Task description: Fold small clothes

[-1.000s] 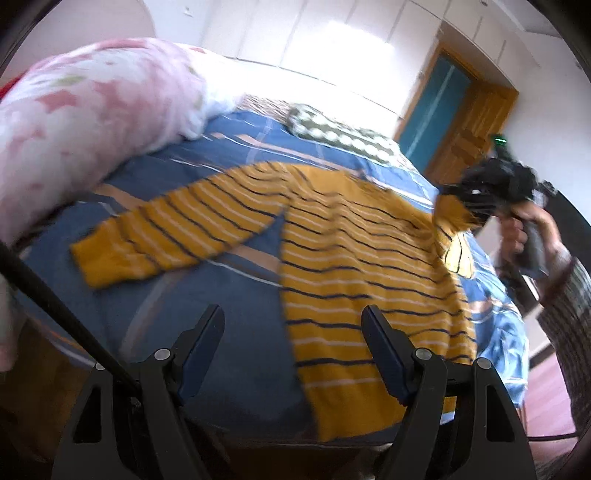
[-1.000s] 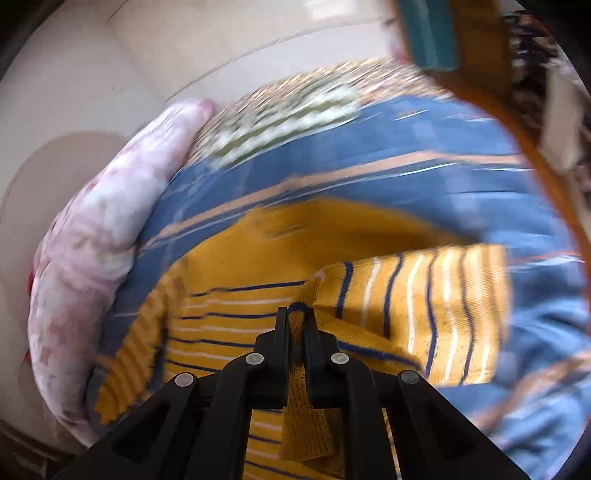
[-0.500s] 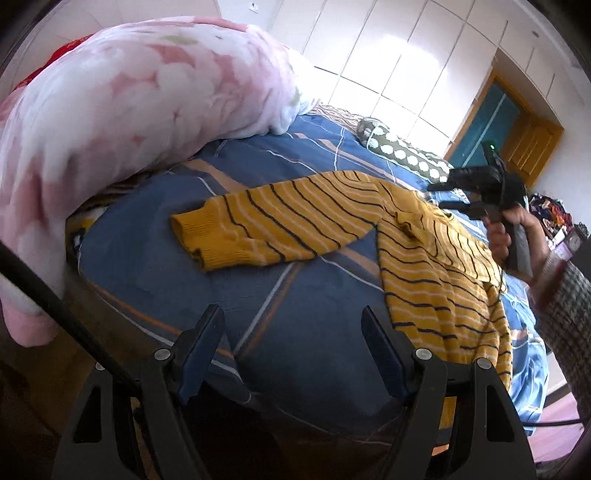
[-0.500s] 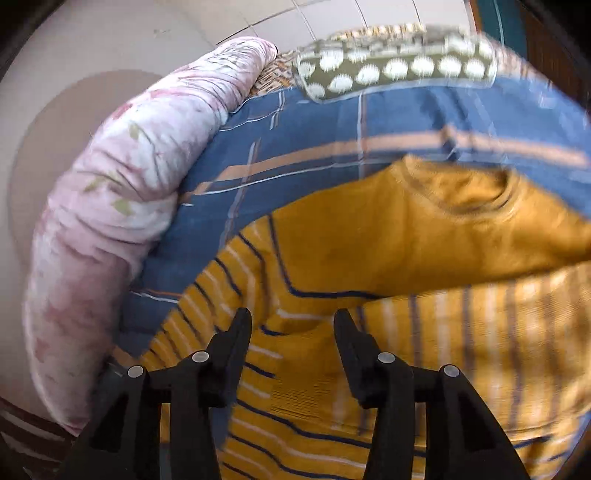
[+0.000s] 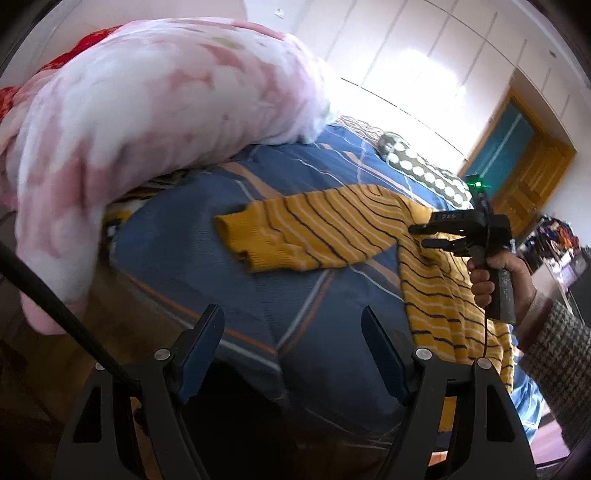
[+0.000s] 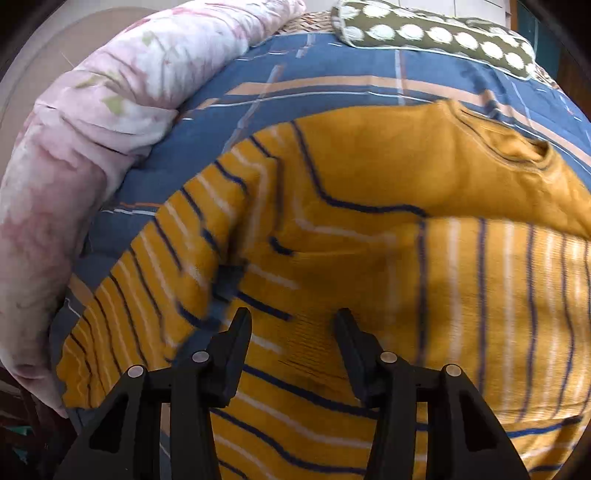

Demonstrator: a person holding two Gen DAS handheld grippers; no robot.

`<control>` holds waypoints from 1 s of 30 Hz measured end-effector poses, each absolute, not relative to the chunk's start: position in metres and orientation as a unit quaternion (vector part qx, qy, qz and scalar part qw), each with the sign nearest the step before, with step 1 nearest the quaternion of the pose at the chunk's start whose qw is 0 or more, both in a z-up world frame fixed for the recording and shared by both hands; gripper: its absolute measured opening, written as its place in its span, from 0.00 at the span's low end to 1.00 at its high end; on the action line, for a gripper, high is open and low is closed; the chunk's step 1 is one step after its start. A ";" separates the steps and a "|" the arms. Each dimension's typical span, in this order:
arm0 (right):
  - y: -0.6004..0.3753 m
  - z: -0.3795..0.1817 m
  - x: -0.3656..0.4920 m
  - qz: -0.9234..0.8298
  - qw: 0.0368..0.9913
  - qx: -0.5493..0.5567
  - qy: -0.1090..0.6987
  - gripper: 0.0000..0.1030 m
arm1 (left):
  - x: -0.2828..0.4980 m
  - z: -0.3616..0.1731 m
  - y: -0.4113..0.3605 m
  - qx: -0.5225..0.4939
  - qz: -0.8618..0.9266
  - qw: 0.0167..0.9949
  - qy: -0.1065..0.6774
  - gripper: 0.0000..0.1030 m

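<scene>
Sweater [image 6: 369,221] just beneath open right claw [image 6: 291,325]

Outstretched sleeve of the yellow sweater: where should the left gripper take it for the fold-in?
Probably at the cuff, the sleeve's free end, lying flat on the blue bedspread. Come from the pink-quilt side, where the open left gripper already faces it, pinching the ribbed edge.

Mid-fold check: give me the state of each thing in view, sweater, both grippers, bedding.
Sweater: flat on the bed, one sleeve folded across the body, other sleeve spread out.
Right gripper: open, empty, over the sweater.
Left gripper: open, empty.
Pink quilt: bunched at the bed's edge.
Dotted pillow: lying flat.
</scene>
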State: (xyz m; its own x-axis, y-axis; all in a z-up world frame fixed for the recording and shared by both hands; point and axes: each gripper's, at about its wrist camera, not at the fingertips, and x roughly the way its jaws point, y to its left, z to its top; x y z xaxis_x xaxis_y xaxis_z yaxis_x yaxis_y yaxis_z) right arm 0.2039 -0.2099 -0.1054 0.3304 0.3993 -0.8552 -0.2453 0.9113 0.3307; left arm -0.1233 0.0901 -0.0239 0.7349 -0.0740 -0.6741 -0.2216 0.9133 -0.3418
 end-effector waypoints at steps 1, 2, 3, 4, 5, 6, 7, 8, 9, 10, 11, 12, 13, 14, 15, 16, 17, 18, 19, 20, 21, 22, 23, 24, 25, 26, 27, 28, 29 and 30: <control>-0.200 -0.096 0.196 0.216 0.817 0.069 0.530 0.51 | -0.127 -0.022 0.094 -0.205 0.045 0.910 0.359 0.73; -0.188 -0.089 0.187 0.229 0.820 0.056 0.521 0.51 | -0.131 -0.021 0.100 -0.204 0.053 0.911 0.355 0.73; -0.175 -0.083 0.178 0.245 0.821 0.037 0.514 0.51 | -0.135 -0.020 0.106 -0.204 0.065 0.912 0.351 0.73; -0.162 -0.079 0.169 0.262 0.820 0.020 0.509 0.51 | -0.138 -0.019 0.112 -0.205 0.074 0.912 0.347 0.73; -0.143 -0.075 0.154 0.290 0.815 -0.003 0.502 0.51 | -0.142 -0.019 0.120 -0.211 0.084 0.911 0.343 0.74; -0.128 -0.073 0.142 0.313 0.808 -0.019 0.499 0.51 | -0.147 -0.020 0.129 -0.221 0.095 0.909 0.340 0.74; -0.111 -0.072 0.127 0.341 0.797 -0.034 0.498 0.51 | -0.152 -0.021 0.139 -0.234 0.107 0.905 0.338 0.74; -0.095 -0.072 0.115 0.363 0.788 -0.045 0.496 0.51 | -0.154 -0.022 0.145 -0.242 0.114 0.903 0.337 0.74; -0.082 -0.072 0.105 0.381 0.780 -0.056 0.493 0.51 | -0.159 -0.023 0.152 -0.251 0.123 0.899 0.336 0.74; -0.069 -0.073 0.093 0.398 0.773 -0.069 0.489 0.51 | -0.164 -0.024 0.159 -0.258 0.132 0.897 0.335 0.74; -0.053 -0.074 0.078 0.422 0.763 -0.088 0.481 0.51 | -0.167 -0.024 0.165 -0.261 0.140 0.896 0.332 0.74; -0.044 -0.074 0.068 0.437 0.757 -0.103 0.475 0.51 | -0.170 -0.024 0.168 -0.261 0.146 0.895 0.330 0.74; -0.032 -0.076 0.055 0.453 0.749 -0.126 0.467 0.51 | -0.173 -0.024 0.172 -0.262 0.152 0.895 0.328 0.74; -0.024 -0.077 0.046 0.458 0.747 -0.141 0.461 0.52 | -0.176 -0.024 0.178 -0.264 0.159 0.894 0.326 0.74; -0.017 -0.081 0.036 0.465 0.743 -0.162 0.453 0.52 | -0.178 -0.024 0.180 -0.266 0.162 0.893 0.326 0.74; -0.010 -0.085 0.027 0.471 0.737 -0.182 0.449 0.52 | -0.180 -0.025 0.182 -0.269 0.164 0.892 0.325 0.74; -0.006 -0.089 0.021 0.474 0.733 -0.196 0.447 0.52 | -0.182 -0.025 0.184 -0.271 0.165 0.891 0.325 0.74; -0.003 -0.093 0.017 0.474 0.731 -0.206 0.446 0.52 | -0.182 -0.026 0.185 -0.273 0.166 0.890 0.325 0.74; 0.000 -0.096 0.013 0.473 0.731 -0.213 0.443 0.52 | -0.182 -0.027 0.185 -0.273 0.165 0.890 0.326 0.74; 0.002 -0.100 0.010 0.468 0.735 -0.221 0.439 0.52 | -0.180 -0.028 0.183 -0.273 0.163 0.889 0.329 0.74; 0.007 -0.104 0.009 0.461 0.740 -0.227 0.434 0.52 | -0.179 -0.028 0.182 -0.272 0.161 0.889 0.331 0.74; 0.010 -0.107 0.009 0.452 0.748 -0.233 0.426 0.52 | -0.176 -0.028 0.179 -0.270 0.158 0.889 0.333 0.74; 0.012 -0.108 0.010 0.448 0.753 -0.234 0.421 0.52 | -0.174 -0.028 0.176 -0.268 0.155 0.889 0.336 0.74; 0.016 -0.110 0.011 0.445 0.756 -0.233 0.420 0.43 | -0.172 -0.027 0.171 -0.265 0.149 0.890 0.338 0.74; 0.018 -0.109 0.013 0.445 0.756 -0.228 0.423 0.33 | -0.170 -0.025 0.168 -0.264 0.146 0.891 0.340 0.74; 0.017 -0.106 0.015 0.441 0.757 -0.216 0.431 0.12 | -0.168 -0.023 0.162 -0.258 0.141 0.893 0.341 0.74; 0.018 -0.103 0.020 0.439 0.763 -0.200 0.431 0.12 | -0.168 -0.020 0.158 -0.253 0.138 0.895 0.341 0.74; 0.006 -0.093 0.023 0.439 0.772 -0.169 0.426 0.12 | -0.167 -0.018 0.154 -0.248 0.137 0.896 0.341 0.74; -0.005 -0.084 0.028 0.434 0.781 -0.148 0.424 0.12 | -0.166 -0.016 0.150 -0.241 0.135 0.898 0.342 0.74; -0.018 -0.076 0.033 0.427 0.791 -0.128 0.420 0.12 | -0.164 -0.014 0.144 -0.235 0.133 0.900 0.343 0.74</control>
State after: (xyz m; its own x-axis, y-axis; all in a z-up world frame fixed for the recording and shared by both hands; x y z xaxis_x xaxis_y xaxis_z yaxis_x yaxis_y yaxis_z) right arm 0.0328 -0.0179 -0.0761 0.2827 0.5675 -0.7734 -0.7826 0.6026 0.1561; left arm -0.1645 0.1444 -0.0136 0.7300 0.0780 -0.6790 -0.4006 0.8538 -0.3325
